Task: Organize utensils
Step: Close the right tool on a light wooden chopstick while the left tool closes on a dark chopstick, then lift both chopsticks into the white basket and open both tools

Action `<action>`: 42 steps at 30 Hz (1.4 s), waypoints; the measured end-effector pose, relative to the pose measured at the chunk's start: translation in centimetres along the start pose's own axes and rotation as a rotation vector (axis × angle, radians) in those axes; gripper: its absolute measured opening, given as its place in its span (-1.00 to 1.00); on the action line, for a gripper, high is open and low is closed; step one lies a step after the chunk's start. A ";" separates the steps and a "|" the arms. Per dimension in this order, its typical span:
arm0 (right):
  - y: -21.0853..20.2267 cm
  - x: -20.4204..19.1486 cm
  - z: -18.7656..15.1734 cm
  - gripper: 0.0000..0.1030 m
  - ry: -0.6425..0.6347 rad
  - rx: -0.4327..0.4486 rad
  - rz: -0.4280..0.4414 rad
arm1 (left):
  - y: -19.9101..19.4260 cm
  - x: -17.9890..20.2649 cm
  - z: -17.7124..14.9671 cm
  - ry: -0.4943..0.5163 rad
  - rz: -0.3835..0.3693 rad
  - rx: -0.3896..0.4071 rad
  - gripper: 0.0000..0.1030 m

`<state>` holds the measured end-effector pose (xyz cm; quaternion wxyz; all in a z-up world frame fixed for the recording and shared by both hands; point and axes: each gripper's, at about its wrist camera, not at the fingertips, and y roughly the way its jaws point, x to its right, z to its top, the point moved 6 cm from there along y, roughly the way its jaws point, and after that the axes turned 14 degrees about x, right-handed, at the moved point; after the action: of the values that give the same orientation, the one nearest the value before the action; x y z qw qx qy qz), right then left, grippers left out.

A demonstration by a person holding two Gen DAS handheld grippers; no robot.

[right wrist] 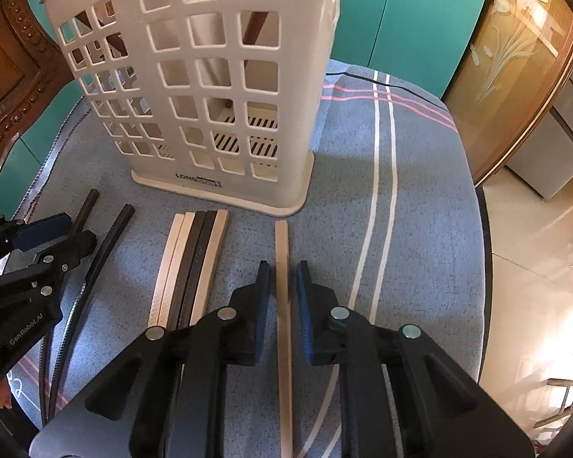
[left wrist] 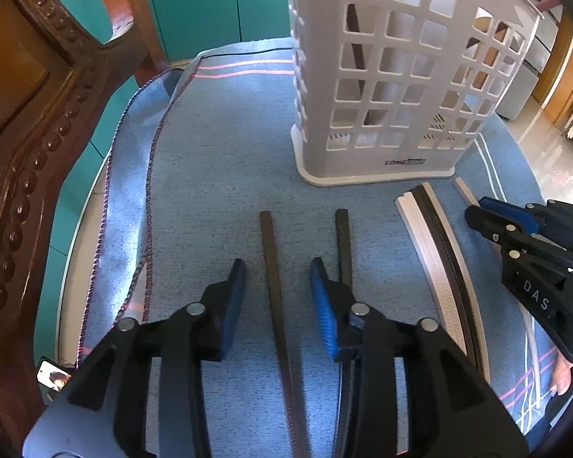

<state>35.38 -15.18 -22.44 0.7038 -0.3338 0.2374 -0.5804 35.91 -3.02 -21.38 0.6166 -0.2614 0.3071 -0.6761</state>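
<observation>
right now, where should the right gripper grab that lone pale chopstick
Pinch the lone pale chopstick mid-shaft from above, one finger on each long side. It lies flat on the cloth, apart from the bundle, already between the open right gripper fingers.

A blue cloth with pink and white stripes covers the table. A carved wooden chair stands far left, teal cabinets behind, a glass-fronted wooden cupboard far right.

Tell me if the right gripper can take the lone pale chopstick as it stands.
Probably yes: the right gripper is open, its fingers either side of the pale chopstick, nothing between them.
</observation>
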 end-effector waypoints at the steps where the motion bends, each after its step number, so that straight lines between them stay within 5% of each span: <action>1: 0.1 -0.1 0.1 -0.64 0.001 0.001 -0.002 | 0.0 0.0 0.0 0.000 0.000 0.000 -0.30; 22: 0.1 2.1 -0.2 -0.56 0.029 0.000 0.018 | 0.1 0.2 -0.1 0.014 0.002 0.004 -0.31; 26: 0.0 1.6 -0.2 -0.83 0.028 0.003 0.038 | 0.2 0.4 0.0 0.012 -0.023 0.003 -0.54; 28: 0.0 1.4 -0.2 -0.87 0.030 0.007 0.037 | 0.2 0.5 0.0 0.011 -0.029 0.004 -0.85; 31: -0.4 1.5 -0.2 -0.87 0.050 0.015 0.057 | -0.2 0.4 0.1 -0.017 -0.048 0.015 -0.86; 42: -12.6 3.8 2.0 -0.87 0.147 0.269 0.186 | -10.0 -0.5 3.5 -0.049 -0.142 0.257 -0.86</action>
<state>29.35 -19.80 -11.47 0.7734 -0.1699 0.2382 -0.5624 31.79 -2.39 -11.58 0.6030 -0.2181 0.1835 -0.7451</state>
